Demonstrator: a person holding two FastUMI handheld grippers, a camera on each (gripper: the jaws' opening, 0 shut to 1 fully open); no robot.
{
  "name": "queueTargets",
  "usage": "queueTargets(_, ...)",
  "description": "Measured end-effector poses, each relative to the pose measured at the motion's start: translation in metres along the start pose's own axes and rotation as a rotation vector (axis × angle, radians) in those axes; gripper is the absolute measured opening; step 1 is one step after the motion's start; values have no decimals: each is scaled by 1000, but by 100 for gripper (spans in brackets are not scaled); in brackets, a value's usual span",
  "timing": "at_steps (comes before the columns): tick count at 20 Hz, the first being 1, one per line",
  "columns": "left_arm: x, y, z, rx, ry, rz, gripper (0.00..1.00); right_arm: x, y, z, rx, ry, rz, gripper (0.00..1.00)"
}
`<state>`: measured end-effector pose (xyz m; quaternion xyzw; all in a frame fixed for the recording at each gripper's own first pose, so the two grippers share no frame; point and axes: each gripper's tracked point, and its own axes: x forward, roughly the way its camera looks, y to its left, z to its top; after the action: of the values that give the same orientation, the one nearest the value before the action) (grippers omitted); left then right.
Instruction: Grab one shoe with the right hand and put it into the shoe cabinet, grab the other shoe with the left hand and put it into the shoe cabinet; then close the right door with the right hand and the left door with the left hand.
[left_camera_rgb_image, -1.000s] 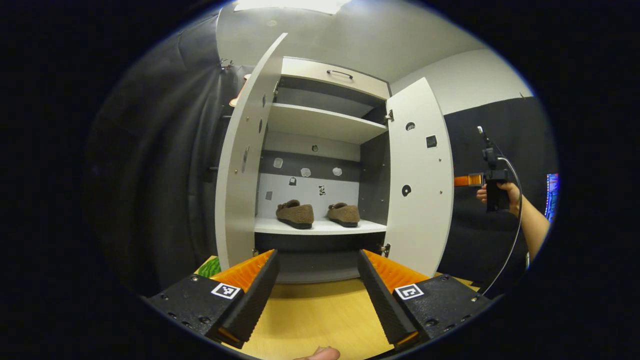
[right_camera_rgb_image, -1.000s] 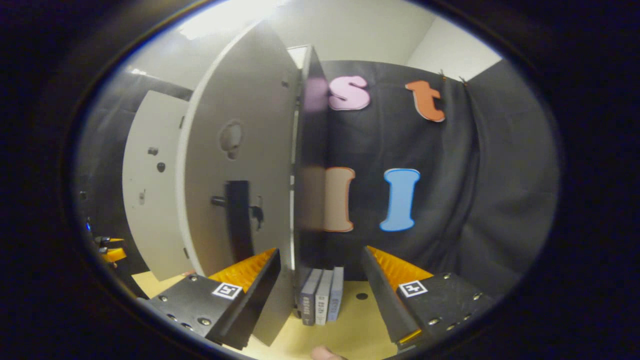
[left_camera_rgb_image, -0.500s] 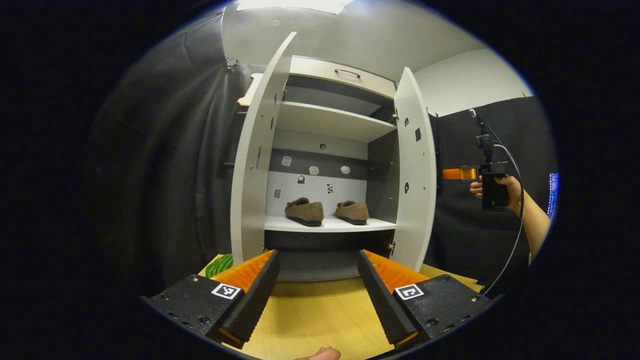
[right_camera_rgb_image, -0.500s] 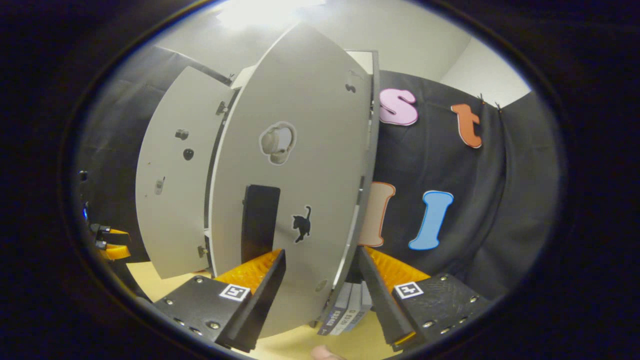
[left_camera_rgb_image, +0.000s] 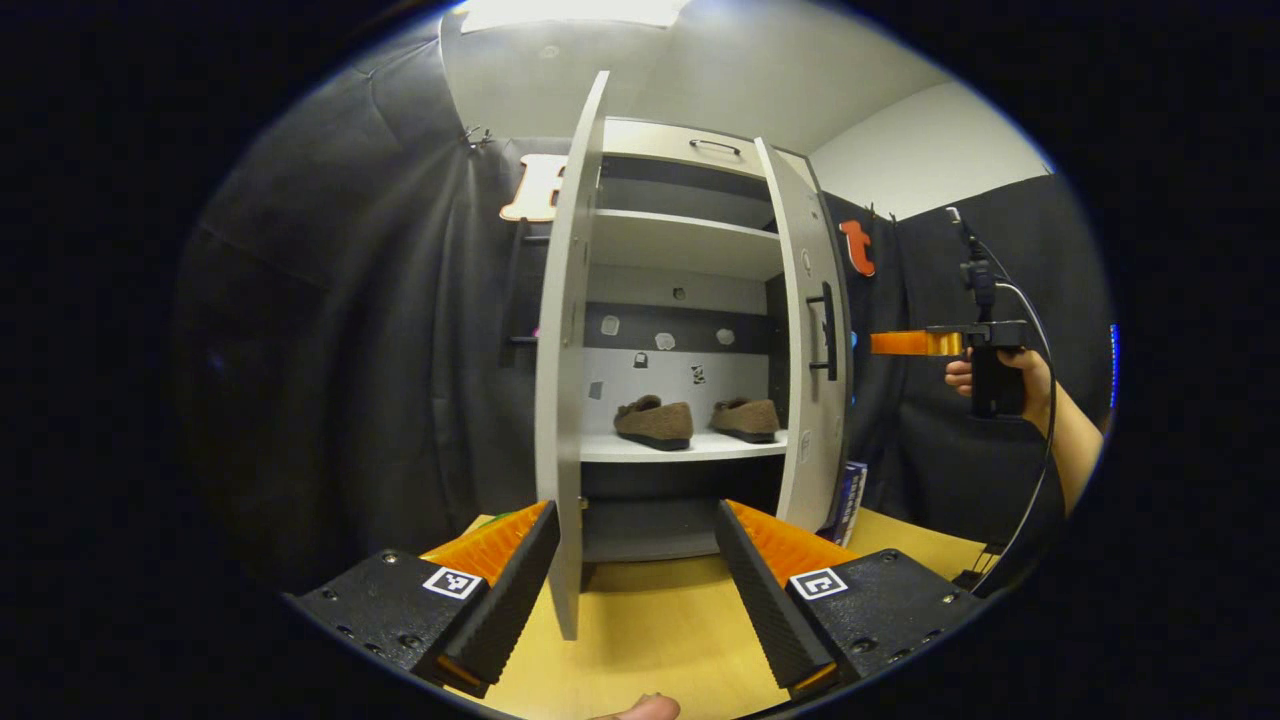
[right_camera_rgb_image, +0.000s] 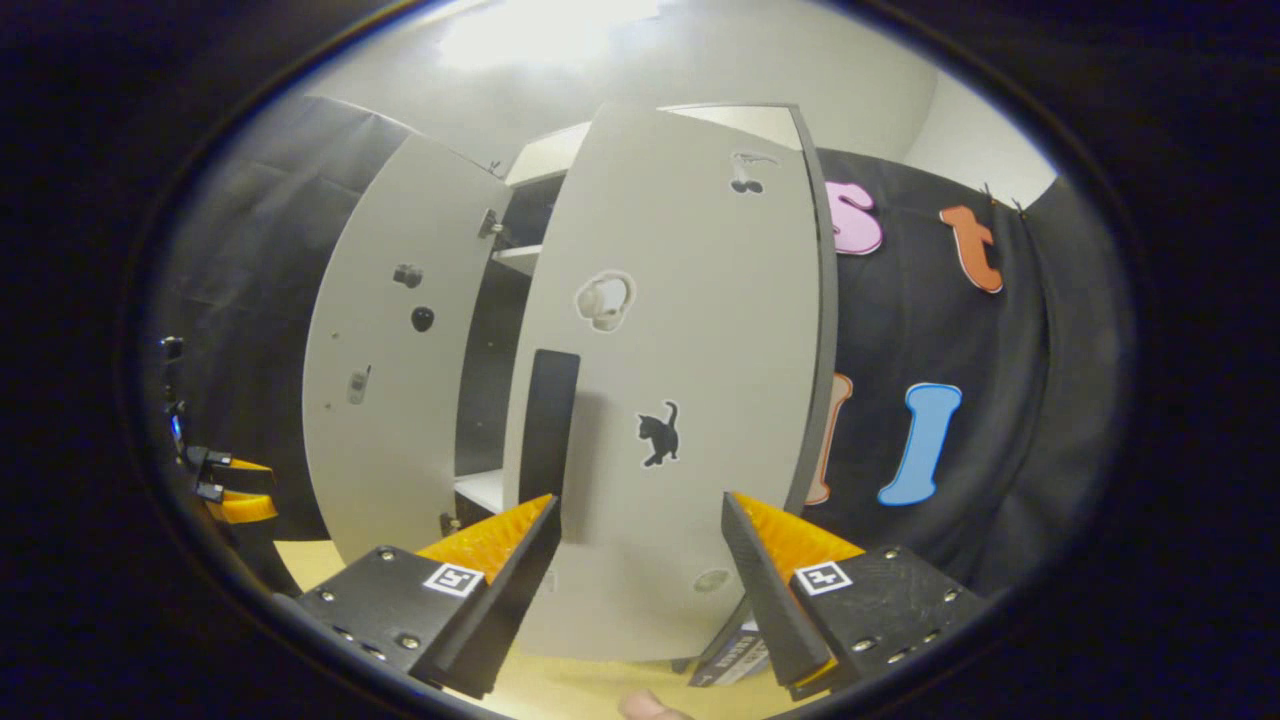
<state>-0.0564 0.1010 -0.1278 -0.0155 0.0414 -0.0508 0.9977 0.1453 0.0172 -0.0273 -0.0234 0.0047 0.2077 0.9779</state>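
Both doors have swung inward since a second ago: the left door (left_camera_rgb_image: 560, 400) now shows almost edge-on in the left gripper view, and the right door (left_camera_rgb_image: 805, 330) has come round far enough to show its black handle (left_camera_rgb_image: 827, 330), where earlier its inner face was turned this way.

Reading left to right in the left gripper view: the left door's edge stands just beside the left finger of the left gripper (left_camera_rgb_image: 632, 580), whose jaws are spread wide and hold nothing. Next comes the open gap of the shoe cabinet (left_camera_rgb_image: 690, 150), with both shoes (left_camera_rgb_image: 655, 422) (left_camera_rgb_image: 746, 416) already side by side on the white shelf (left_camera_rgb_image: 690, 447), well beyond the fingers. Then the right door, and farthest right the other gripper held in a hand (left_camera_rgb_image: 1000, 375).

In the right gripper view, the right gripper (right_camera_rgb_image: 640, 575) is also spread wide and empty, with the right door's outer face (right_camera_rgb_image: 680, 380) close ahead between its fingers (contact itself I cannot make out).

Risks, as I judge them: the right door is only part-way shut, so a push near the hinge side could stall. The left door's edge sits so near the left finger that a careless move could knock it outward instead of closing it. If both doors meet at once, they may clash at the centre.
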Motion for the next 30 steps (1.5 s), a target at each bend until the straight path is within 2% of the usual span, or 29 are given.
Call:
queueTargets(1,0,5,-1,1,1,9,96,-2,-3,-1,5,-7,-4,97)
queueTargets(8,-2,52,-5,-6,30,76,96,-31,-17,-13,74,-24,-11,99)
queueTargets(11,0,89,4,6,26,144,96,-46,-18,-14,94,-41,-15,98)
queueTargets(12,3,102,8,9,29,168,92,-51,-17,-14,98,-48,-9,98)
queueTargets(13,8,114,13,3,30,191,96,-56,-14,-17,101,-51,-4,97)
queueTargets(14,12,125,14,-7,44,214,93,-61,-12,-19,105,-52,0,98)
queueTargets(16,19,144,20,-10,56,242,96,-67,-6,-22,114,-46,3,99)
queueTargets(17,24,158,26,-1,54,270,96,-70,-5,-25,118,-38,-11,98)
queueTargets(19,37,180,41,2,50,311,96,-76,-11,-23,143,-37,-93,98)
queueTargets(22,60,196,56,-16,67,326,93,-84,7,-25,226,17,-129,99)
queueTargets(24,77,204,68,-25,68,328,96,-90,25,-28,284,60,-110,98)
queueTargets(25,85,207,75,-30,65,324,93,-93,28,-28,289,73,-111,98)
queueTargets(26,92,208,81,-39,60,314,96,-95,27,-30,286,84,-132,98)
queueTargets(28,104,207,92,-53,56,292,93,-101,28,-36,261,106,-162,98)
queueTargets(30,116,205,108,-46,41,269,96,-105,40,-37,235,109,-144,98)
